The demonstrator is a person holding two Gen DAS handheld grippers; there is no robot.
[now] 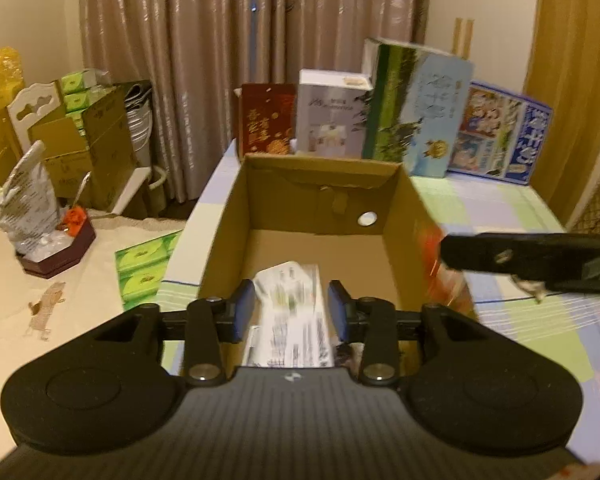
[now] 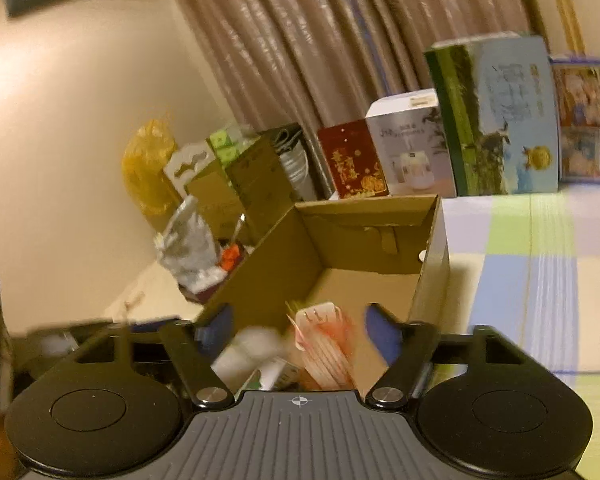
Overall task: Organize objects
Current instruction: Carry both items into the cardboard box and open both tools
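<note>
Left gripper straddles a white packet over the box — whether its pads press, I cannot tell; right gripper gapes — red-striped pack loose between its fingers.

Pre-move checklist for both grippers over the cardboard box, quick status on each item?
1. Cardboard box open, flaps clear of the opening: ok.
2. White printed packet over the box interior, between the left gripper pads: ok.
3. Left pads pressing on the packet: cannot tell, small gaps show on both sides.
4. Right gripper jaws spread apart: ok.
5. Red-and-white packet free of the right pads: ok, though whether it has landed cannot tell, image blurred.
6. Space left on the box floor: ok, far half bare.
</note>
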